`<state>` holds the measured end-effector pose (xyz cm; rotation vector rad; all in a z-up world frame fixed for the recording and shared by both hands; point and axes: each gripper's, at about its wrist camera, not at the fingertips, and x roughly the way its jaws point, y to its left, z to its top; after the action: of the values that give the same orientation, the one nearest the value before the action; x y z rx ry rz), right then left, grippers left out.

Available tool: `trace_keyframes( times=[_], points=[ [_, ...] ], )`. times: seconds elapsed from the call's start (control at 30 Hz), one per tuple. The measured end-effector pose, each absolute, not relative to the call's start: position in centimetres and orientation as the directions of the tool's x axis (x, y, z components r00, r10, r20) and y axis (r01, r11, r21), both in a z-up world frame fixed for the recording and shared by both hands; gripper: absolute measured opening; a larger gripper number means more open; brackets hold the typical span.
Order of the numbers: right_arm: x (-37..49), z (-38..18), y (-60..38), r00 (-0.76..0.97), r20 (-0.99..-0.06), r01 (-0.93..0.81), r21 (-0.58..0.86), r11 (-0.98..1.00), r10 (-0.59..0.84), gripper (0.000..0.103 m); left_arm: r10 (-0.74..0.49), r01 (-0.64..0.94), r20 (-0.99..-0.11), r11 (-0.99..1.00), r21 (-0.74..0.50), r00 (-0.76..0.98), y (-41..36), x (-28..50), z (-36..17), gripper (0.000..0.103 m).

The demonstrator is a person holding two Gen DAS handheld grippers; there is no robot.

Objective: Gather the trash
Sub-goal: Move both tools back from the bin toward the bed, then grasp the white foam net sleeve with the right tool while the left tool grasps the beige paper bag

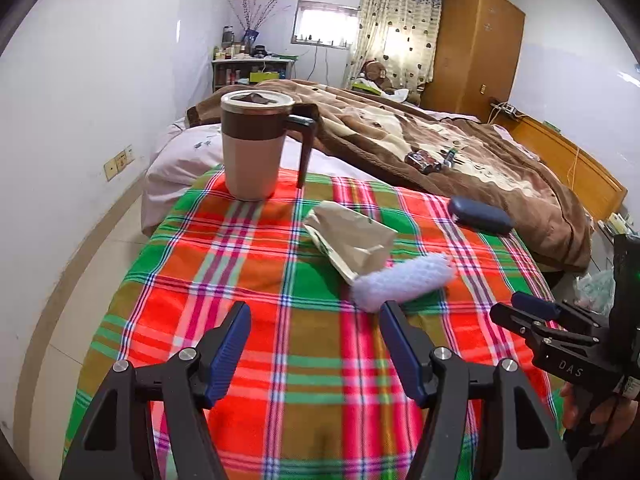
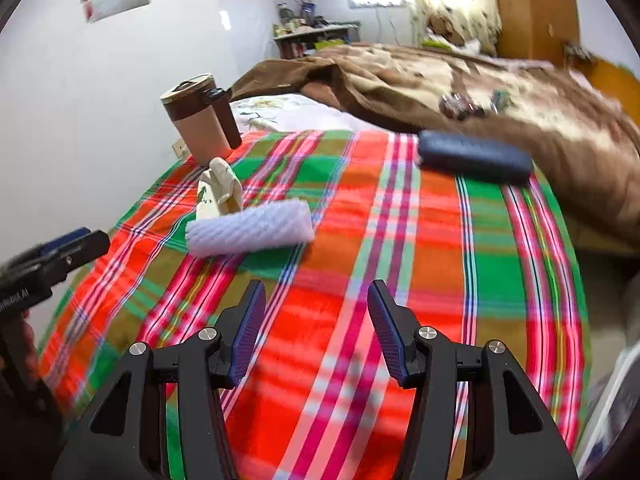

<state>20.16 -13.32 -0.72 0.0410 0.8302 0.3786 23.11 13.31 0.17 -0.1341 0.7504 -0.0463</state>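
A crumpled beige paper bag [image 1: 352, 236] [image 2: 218, 194] lies on the plaid cloth [image 1: 248, 280] [image 2: 400, 240]. A white foam-net sleeve [image 1: 400, 280] [image 2: 250, 232] lies against its near side. My left gripper [image 1: 314, 314] is open and empty, just short of the foam sleeve. My right gripper [image 2: 316, 294] is open and empty above the cloth, to the right of the sleeve. The right gripper also shows at the right edge of the left wrist view [image 1: 520, 308]. The left gripper also shows at the left edge of the right wrist view [image 2: 76, 244].
A beige and brown lidded mug [image 1: 252, 144] [image 2: 200, 120] stands at the far left of the cloth. A dark blue case [image 1: 480, 220] [image 2: 474, 156] lies at the far right. A brown blanket [image 1: 440, 140] covers the bed behind. White wall on the left.
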Motion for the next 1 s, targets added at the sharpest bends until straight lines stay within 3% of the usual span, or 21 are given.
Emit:
trace_keyframes(
  times=[0.4, 0.7, 0.9, 1.0],
  points=[
    [24.7, -0.8, -10.3, 0.572, -0.656, -0.530, 0.164, 0.832, 0.493, 0.056, -0.083, -0.021, -0.705, 0.990, -0.138, 0.705, 14.3, 27.4, -1.3, 0.066],
    [26.5, -1.8, -7.4, 0.456, -0.700, -0.688, 0.114, 0.717, 0.549, 0.057, -0.138, -0.035, -0.736, 0.976, -0.215, 0.663, 15.3, 31.3, -3.0, 0.066],
    [26.6, -2.9, -6.1, 0.413, -0.761, -0.718, 0.066, 0.693, 0.501, 0.066, -0.126, -0.045, -0.737, 0.977, -0.208, 0.664, 15.5, 32.1, -3.4, 0.066],
    [27.2, -3.1, -7.0, 0.378, -0.756, -0.684, 0.161, 0.711, 0.534, 0.066, -0.128, -0.043, -0.741, 0.977, -0.207, 0.660, 15.4, 32.2, -3.7, 0.066]
  ],
)
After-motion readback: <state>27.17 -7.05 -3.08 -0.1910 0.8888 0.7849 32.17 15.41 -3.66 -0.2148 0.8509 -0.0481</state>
